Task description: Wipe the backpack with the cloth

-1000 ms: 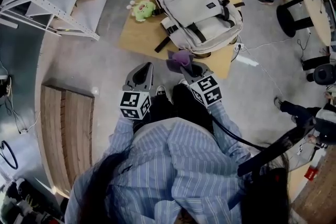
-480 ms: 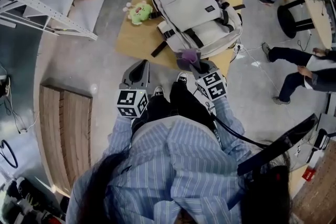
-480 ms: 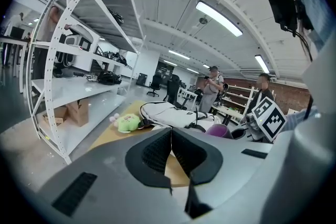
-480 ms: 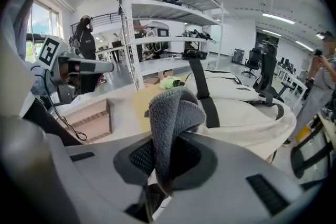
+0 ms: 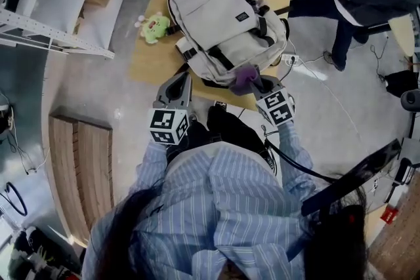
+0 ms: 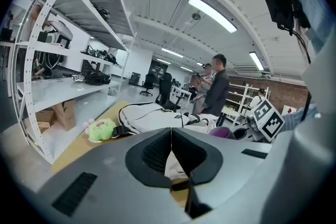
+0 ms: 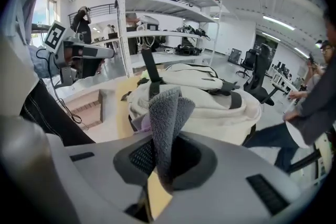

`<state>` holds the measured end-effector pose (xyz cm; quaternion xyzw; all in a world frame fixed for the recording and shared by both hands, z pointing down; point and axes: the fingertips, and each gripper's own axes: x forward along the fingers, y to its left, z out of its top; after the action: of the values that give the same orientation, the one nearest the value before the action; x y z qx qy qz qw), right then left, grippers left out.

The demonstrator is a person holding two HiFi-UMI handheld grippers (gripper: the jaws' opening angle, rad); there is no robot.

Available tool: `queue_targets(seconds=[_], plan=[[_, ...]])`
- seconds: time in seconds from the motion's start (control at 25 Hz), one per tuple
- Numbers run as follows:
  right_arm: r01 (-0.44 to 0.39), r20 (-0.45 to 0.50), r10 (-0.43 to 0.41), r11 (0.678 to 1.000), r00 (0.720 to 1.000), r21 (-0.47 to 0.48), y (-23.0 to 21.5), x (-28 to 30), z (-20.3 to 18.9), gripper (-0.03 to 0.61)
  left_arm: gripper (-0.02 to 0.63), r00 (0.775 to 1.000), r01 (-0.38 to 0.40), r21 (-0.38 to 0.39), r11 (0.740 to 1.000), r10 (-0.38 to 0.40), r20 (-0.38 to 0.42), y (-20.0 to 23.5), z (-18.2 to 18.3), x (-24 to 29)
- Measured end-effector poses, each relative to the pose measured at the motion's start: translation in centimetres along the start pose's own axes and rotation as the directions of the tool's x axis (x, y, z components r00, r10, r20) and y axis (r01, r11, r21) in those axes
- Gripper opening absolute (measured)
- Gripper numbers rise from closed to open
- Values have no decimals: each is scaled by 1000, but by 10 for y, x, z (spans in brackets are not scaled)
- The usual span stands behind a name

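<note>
Board [image 5: 147,57] under backpack [image 5: 220,16] | right gripper [image 5: 258,84] fingers pinch cloth [image 7: 165,113] beside it | left gripper [image 6: 170,132] fingers pressed together

No word, number or brand name can be read in these views. The pale beige fabric backpack [image 5: 223,16] has a small dark rectangular patch [image 5: 243,15] on its front pocket. Something light seems to be printed on the patch, but it is too small to read. The left white marker cube [image 5: 169,126] and the right white marker cube [image 5: 275,108] show black-and-white square code patterns on their faces; these are blocks only, not letters or digits. Boxes and small objects on the white shelves in the gripper views are too far and too blurred to show any print.
</note>
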<state>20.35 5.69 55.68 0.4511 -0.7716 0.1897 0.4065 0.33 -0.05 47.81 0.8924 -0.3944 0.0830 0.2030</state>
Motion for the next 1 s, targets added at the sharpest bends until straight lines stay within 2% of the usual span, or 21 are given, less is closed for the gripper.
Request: queue_targets(seconds=[0.4, 0.76, 1.0], plan=[[38, 1, -38, 999, 999, 38, -105, -12, -28, 41, 6, 1000, -24, 13, 1000, 24, 10, -31, 15, 60], [79, -16, -79, 997, 997, -9, -190, -11, -32, 41, 6, 998, -64, 13, 998, 63, 21, -41, 23, 88], [93, -46, -95, 995, 994, -40, -219, 2, -27, 41, 6, 997, -74, 14, 997, 74, 2, -38, 20, 87]])
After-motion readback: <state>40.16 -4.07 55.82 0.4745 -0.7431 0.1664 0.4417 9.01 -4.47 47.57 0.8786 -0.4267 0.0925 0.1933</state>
